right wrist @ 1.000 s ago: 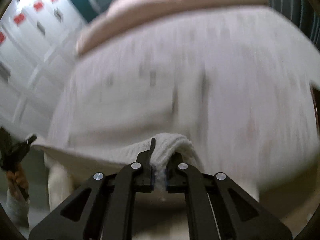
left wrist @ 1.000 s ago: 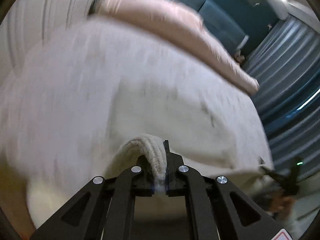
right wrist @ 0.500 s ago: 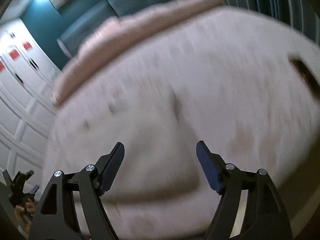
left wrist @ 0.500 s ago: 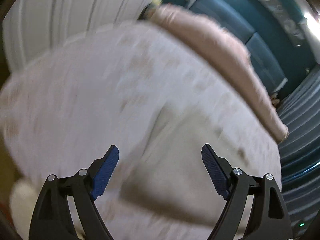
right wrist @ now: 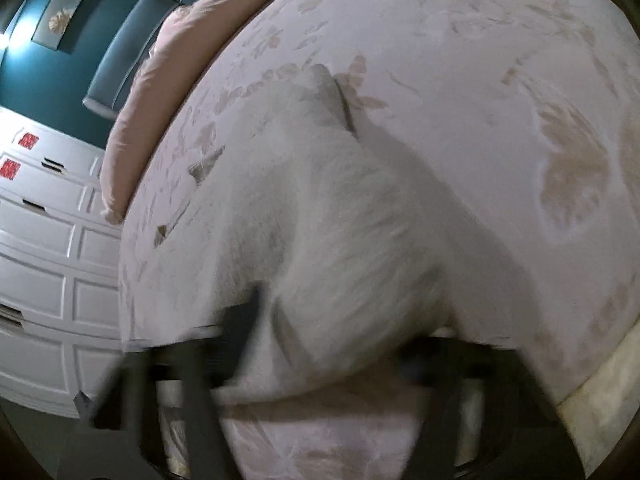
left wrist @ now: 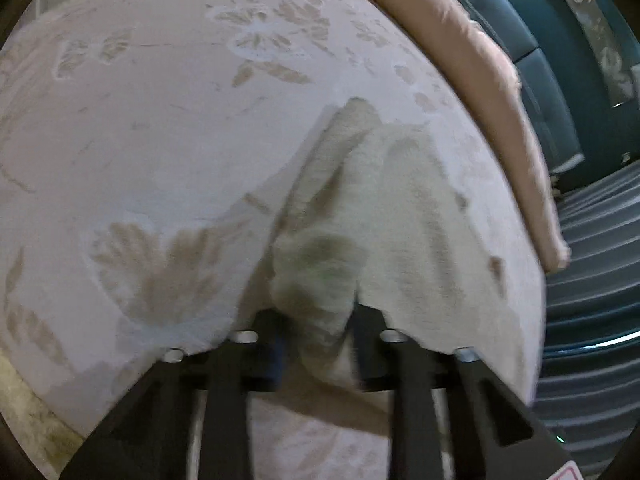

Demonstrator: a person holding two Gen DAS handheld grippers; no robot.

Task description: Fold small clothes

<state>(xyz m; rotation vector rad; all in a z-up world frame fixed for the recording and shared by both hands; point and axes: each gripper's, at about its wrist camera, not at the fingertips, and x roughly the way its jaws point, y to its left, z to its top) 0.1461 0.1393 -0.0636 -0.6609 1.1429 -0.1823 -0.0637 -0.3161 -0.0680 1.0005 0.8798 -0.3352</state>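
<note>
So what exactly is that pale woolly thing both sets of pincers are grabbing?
It is a small cream knitted garment, soft and fuzzy-looking, lying rumpled on a bedspread with a faint leaf pattern. Its near edge is bunched up into two humps. The left gripper has just been closing and now pinches one hump; the right gripper, also just closing, has the other between its jaws. The rest lies creased on the bed. Blur hides its exact shape.

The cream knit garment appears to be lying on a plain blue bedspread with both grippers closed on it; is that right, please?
Not quite: the bedspread is pale pink with a leaf pattern, as the left wrist view shows. The cream knit garment does lie on it, gripped by left gripper and right gripper.
</note>
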